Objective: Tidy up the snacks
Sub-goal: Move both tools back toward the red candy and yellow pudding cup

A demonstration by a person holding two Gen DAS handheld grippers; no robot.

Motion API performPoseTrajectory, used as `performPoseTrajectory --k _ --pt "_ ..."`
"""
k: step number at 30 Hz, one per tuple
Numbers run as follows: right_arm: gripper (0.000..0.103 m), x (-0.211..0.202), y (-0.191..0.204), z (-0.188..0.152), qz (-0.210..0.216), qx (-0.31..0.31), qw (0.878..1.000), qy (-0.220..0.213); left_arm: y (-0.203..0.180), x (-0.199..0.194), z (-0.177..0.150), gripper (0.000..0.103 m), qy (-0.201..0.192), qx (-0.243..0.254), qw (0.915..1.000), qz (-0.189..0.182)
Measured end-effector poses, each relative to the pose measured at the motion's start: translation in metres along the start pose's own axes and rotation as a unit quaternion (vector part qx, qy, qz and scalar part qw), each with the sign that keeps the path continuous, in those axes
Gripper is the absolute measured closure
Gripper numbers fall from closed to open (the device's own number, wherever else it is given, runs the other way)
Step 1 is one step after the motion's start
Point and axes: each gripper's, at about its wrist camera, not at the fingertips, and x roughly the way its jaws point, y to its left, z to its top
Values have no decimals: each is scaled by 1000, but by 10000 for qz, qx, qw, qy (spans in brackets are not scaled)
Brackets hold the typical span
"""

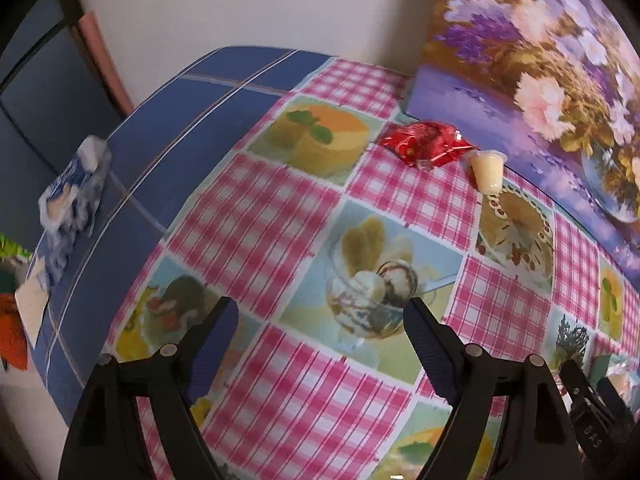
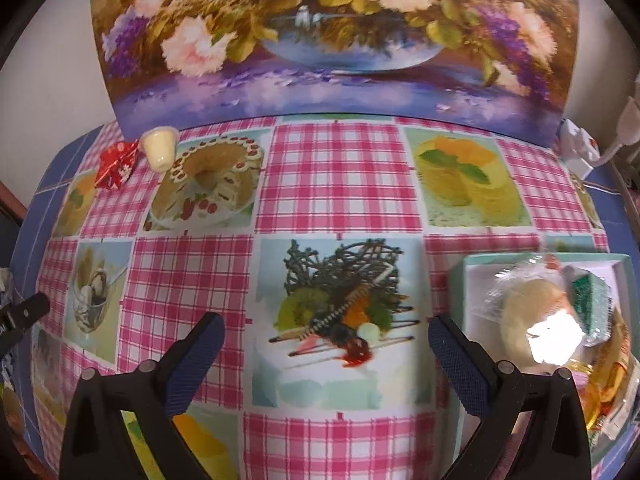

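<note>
A red foil snack packet [image 1: 424, 145] and a pale yellow jelly cup [image 1: 488, 171] lie at the table's far side against a flower painting. Both show small at the far left in the right wrist view, packet [image 2: 118, 166] and cup [image 2: 160, 147]. A mint-green box [image 2: 476, 280] at the right holds several wrapped snacks, among them a clear-wrapped bun [image 2: 536, 312]. My left gripper [image 1: 320, 320] is open and empty, well short of the packet. My right gripper [image 2: 326, 338] is open and empty, just left of the box.
The table has a pink checked cloth with dessert pictures [image 2: 336, 176] over a blue cloth [image 1: 168, 132]. A blue-and-white packet [image 1: 74, 196] lies on the blue part at the left. The flower painting [image 2: 332, 36] leans on the wall behind. White plugs [image 2: 580, 148] sit far right.
</note>
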Motion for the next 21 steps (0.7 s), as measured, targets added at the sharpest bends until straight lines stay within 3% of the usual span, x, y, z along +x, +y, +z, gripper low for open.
performPoseTrajectory --k 3,6,9,12,17,21 --pt "0 12 9 0 16 -112 9999 23 -7 9 2 18 -42 205 9998 62" --pt "0 23 18 0 78 -218 9997 50 -13 20 7 18 -16 394 9992 -117" --pt "0 32 29 1 118 -338 9993 59 -20 28 20 18 -208 785 9966 151" --pt "0 39 39 6 209 -387 9990 72 -23 33 38 18 -388 1065 9935 49" --pt "0 47 62 31 427 -539 9976 13 -31 39 73 18 -552 1533 9866 1" --pt "0 53 75 69 813 -482 9955 37 -37 42 98 18 -629 1640 9839 -316"
